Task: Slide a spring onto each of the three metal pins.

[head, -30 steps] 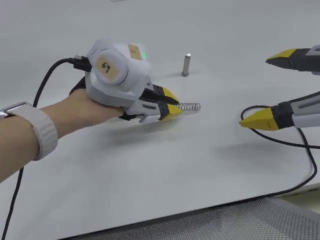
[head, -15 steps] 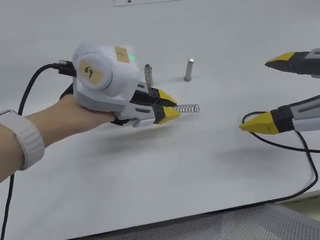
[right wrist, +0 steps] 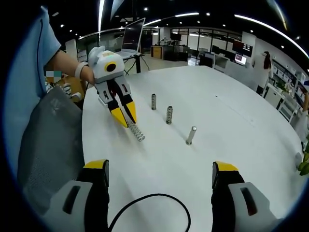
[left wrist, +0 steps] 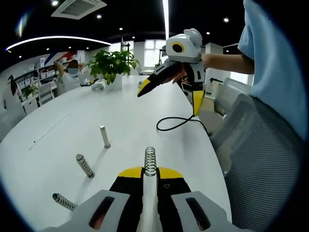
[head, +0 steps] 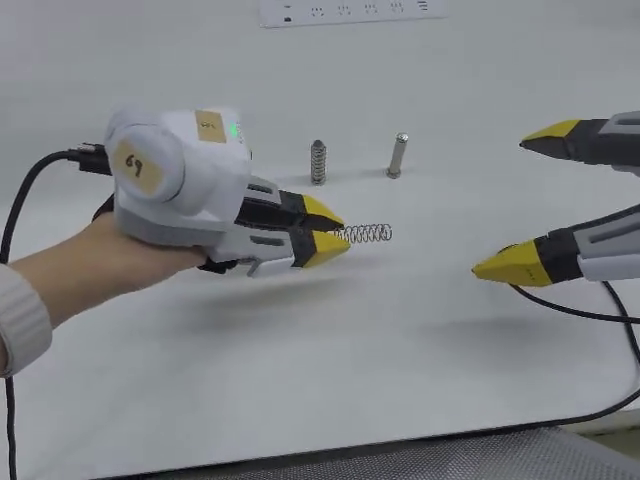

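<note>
The left gripper [head: 335,232], held in a hand [head: 110,265] at the left of the white table [head: 300,380], has its yellow-tipped jaws clamped on one end of a loose spring [head: 366,234]. The spring sticks out level to the right.

Beyond it, the head view has two upright pins side by side. The middle pin [head: 318,162] already wears a spring, and to its right stands a bare pin [head: 398,156].

The left gripper view looks straight along the held spring and adds a third pin [left wrist: 64,202], also sprung, at the left end of the row. The right gripper view has all three standing in a line, the bare one nearest the right gripper.

The right gripper [head: 520,203] hovers at the right of the table, well apart from the pins. Its jaws are wide apart and hold nothing. Its black cable [head: 575,311] trails across the table below it.
</note>
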### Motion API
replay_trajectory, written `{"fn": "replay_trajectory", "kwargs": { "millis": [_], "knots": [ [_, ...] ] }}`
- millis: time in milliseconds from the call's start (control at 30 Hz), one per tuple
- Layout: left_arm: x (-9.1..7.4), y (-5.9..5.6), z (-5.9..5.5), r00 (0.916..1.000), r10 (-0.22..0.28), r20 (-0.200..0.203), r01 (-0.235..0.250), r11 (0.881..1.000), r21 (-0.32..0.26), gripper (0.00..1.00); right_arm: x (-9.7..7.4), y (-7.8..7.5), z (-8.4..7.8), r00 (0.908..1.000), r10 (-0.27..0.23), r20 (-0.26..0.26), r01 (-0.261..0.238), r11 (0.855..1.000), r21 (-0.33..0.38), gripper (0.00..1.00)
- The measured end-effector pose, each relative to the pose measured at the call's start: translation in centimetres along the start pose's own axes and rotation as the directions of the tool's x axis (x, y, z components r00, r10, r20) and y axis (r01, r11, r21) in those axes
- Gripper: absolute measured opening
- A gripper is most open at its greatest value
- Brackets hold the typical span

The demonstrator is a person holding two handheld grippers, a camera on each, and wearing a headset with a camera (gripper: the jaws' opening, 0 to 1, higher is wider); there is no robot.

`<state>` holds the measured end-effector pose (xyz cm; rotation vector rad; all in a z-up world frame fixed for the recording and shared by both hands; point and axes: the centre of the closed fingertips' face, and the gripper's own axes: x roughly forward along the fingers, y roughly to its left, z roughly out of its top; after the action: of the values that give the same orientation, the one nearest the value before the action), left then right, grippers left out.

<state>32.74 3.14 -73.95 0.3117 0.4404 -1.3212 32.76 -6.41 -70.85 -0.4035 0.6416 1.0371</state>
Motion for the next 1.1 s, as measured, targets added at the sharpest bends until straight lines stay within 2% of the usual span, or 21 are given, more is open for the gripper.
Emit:
{"fn": "replay_trajectory", "kwargs": {
  "millis": [200,367,700,867,1100],
  "knots": [
    [-1.2,-0.4,-0.5,0.9997,0.023,0.001,-0.023,1.0,-0.008,0.02,0.6,1.1,0.8,0.9996,0.027,0.004,-0.027,0.999,-0.022,0.87],
    [-2.4,-0.9,-0.6,0.9988,0.045,0.017,-0.045,0.999,-0.023,0.02,1.4,2.6,1.3,0.9974,0.072,-0.001,-0.072,0.996,-0.055,0.86],
    [-3.6,-2.0,-0.6,0.997,0.065,0.042,-0.063,0.997,-0.035,0.02,2.7,3.4,2.2,0.9923,0.123,-0.011,-0.123,0.987,-0.104,0.83],
    [-4.0,-2.4,-0.4,0.9959,0.07,0.057,-0.068,0.997,-0.041,0.02,3.2,4.1,2.6,0.988,0.152,-0.029,-0.155,0.978,-0.141,0.81],
    [-4.3,-2.6,-0.1,0.9951,0.068,0.072,-0.065,0.997,-0.045,0.02,3.9,5.1,3.3,0.9794,0.196,-0.046,-0.202,0.96,-0.192,0.72]
  ]
}}
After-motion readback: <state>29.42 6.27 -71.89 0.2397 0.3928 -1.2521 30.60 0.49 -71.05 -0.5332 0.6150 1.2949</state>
